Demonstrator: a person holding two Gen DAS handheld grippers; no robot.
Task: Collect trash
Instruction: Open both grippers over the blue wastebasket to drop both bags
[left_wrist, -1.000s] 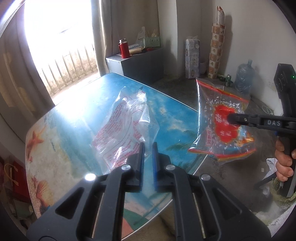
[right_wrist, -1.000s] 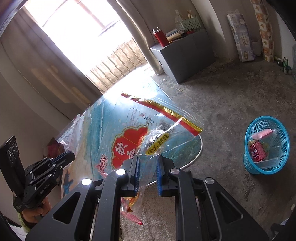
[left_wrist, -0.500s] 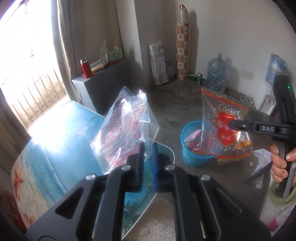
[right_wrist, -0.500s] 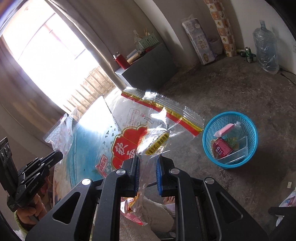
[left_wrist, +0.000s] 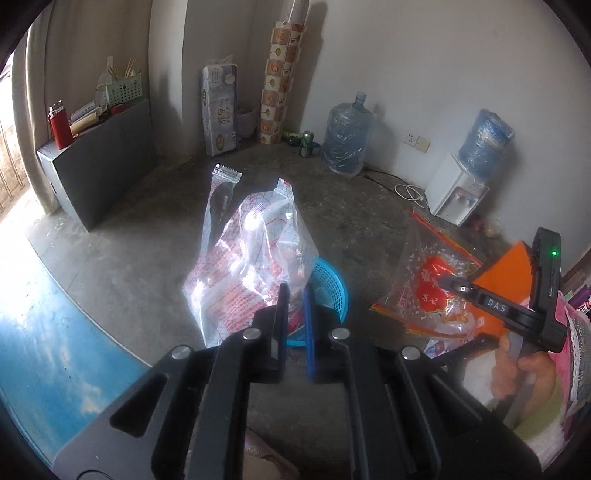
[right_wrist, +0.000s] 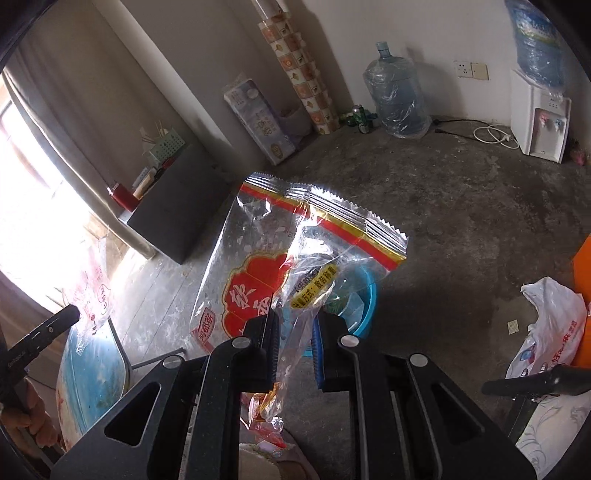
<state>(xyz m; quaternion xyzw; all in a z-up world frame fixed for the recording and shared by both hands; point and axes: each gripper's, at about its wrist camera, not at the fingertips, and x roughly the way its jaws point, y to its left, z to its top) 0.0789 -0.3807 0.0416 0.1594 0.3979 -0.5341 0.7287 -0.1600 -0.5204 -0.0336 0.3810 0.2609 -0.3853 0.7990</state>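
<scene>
The floor (right_wrist: 461, 206) is bare grey concrete, dusty and stained. The walls (left_wrist: 424, 55) are plain white. A dark cabinet (left_wrist: 99, 162) stands by the curtain (right_wrist: 92, 122), and strong daylight comes in left of the cabinet. On the cabinet are a red flask (left_wrist: 60, 125) and a green basket (left_wrist: 123, 88). Right of the cabinet, a pack of paper rolls (left_wrist: 220, 110) leans on the wall, then a tall patterned roll (left_wrist: 279, 77), some cans (left_wrist: 306, 139) and a water jug (left_wrist: 347, 138). Further right stands a white dispenser (left_wrist: 456, 192) with a socket (left_wrist: 417, 140) beside it.
</scene>
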